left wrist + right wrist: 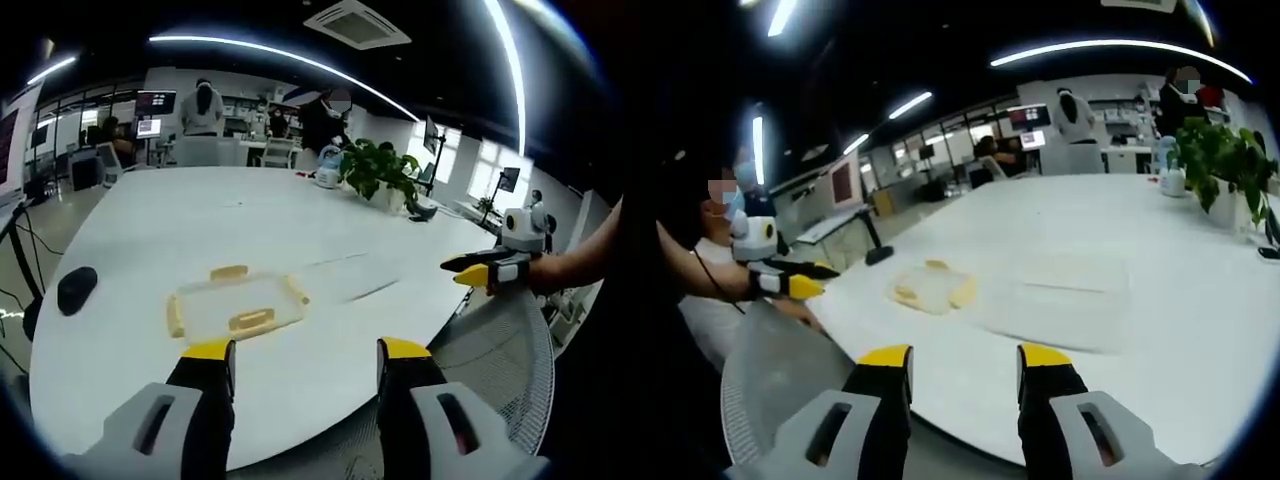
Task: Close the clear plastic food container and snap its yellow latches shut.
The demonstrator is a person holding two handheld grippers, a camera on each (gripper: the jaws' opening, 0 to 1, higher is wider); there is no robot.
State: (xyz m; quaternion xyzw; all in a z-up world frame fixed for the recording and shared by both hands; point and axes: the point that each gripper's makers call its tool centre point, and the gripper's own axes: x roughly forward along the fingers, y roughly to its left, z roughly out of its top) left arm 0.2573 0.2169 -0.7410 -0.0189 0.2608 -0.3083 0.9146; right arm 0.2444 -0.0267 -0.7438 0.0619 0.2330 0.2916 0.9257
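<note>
The task looks not yet begun: the clear food container with its yellow latches lies alone on the white counter, well apart from the left hand-held gripper and the right hand-held gripper, both wide and empty.

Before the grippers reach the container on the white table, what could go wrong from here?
1. The clear plastic food container with yellow latches lies flat and apart from both grippers; it looks light, so pressing one latch could slide it across the smooth white round table.
2. In the right gripper view the container is blurred and transparent, so a latch could be misjudged.
3. The left gripper and right gripper both have open jaws and approach from different sides; they might collide above it.
</note>
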